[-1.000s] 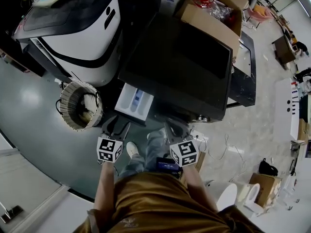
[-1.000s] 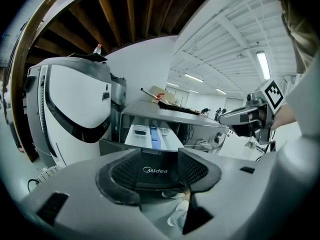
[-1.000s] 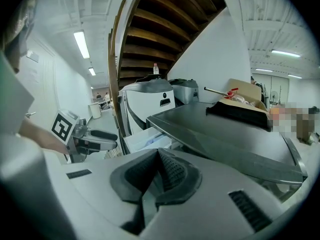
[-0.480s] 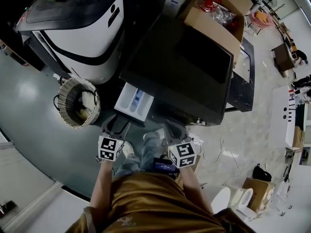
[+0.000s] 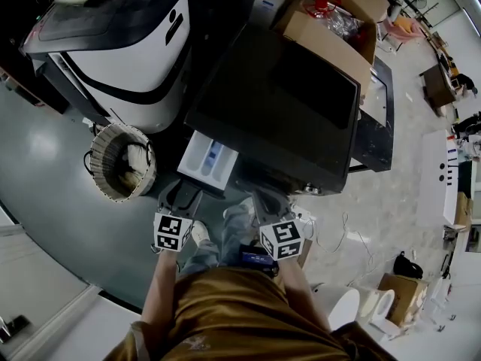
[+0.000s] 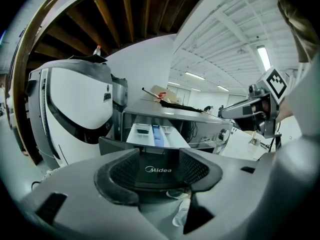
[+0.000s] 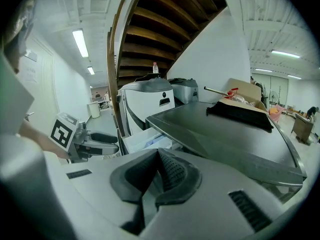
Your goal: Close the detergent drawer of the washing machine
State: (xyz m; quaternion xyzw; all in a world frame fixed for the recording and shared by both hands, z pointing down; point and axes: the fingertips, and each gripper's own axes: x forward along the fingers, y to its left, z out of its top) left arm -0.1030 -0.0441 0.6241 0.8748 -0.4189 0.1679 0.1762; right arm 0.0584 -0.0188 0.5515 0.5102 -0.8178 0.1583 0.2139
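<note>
**Drawer out, left jaws spread**

Head view: the drawer (image 5: 208, 159) sticks out of the washer (image 5: 278, 104), with your left gripper (image 5: 182, 194) at its front. Only the left gripper view shows the dark front panel between jaws that have just been opening; whether the pads touch it is unclear. Your right gripper (image 5: 267, 200) is clenched on nothing, and only its own view shows that.

Person: ochre-brown shirt (image 5: 225, 307), blue jeans (image 5: 228, 235), white shoe (image 5: 202, 232). Left claw (image 5: 183, 192) and right claw (image 5: 264, 195): grey bodies, dark ribbed pads (image 6: 122, 176), each bearing a white cube (image 5: 172, 232) with black square markers.
</note>
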